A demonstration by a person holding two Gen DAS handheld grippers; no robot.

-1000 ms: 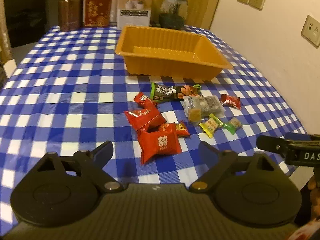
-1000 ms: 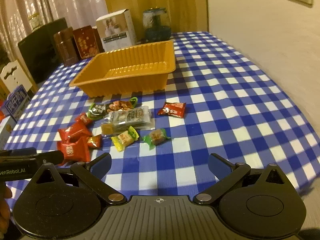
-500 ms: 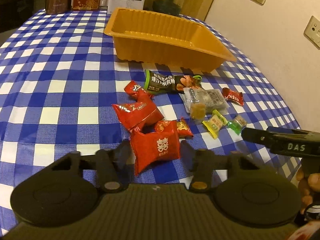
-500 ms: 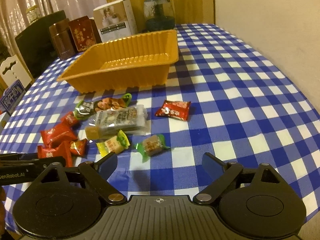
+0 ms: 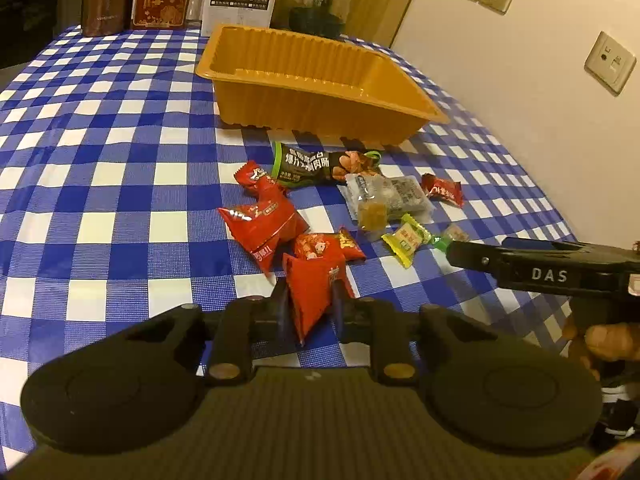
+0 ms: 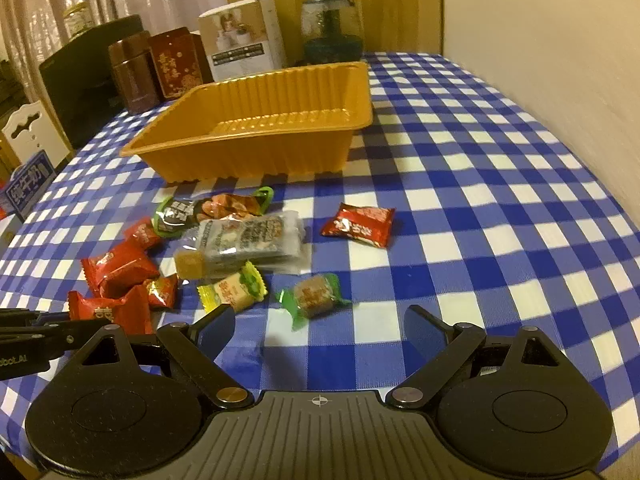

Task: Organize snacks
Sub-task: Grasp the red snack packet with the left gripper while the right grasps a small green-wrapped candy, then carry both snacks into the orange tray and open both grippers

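An empty orange tray [image 5: 320,80] [image 6: 256,132] stands on the blue checked tablecloth. Several wrapped snacks lie in front of it. My left gripper [image 5: 310,300] is shut on a red snack packet [image 5: 314,292], which also shows in the right wrist view [image 6: 112,312]. My right gripper [image 6: 320,328] is open and empty, just short of a green-wrapped candy [image 6: 314,295], with a yellow-wrapped candy [image 6: 234,290] beside its left finger. A dark green sausage pack [image 5: 320,164], a clear pack [image 6: 252,240] and a small dark red packet [image 6: 358,224] lie nearer the tray.
Brown and red tins [image 6: 156,68], a white box [image 6: 244,40] and a glass jar [image 6: 332,28] stand behind the tray. The wall [image 5: 520,80] with sockets runs along the table's right side. A blue carton [image 6: 28,184] sits off the table's left edge.
My left gripper moved forward and down and closed on the red snack packet. My right gripper moved forward toward the green and yellow candies and stayed open.
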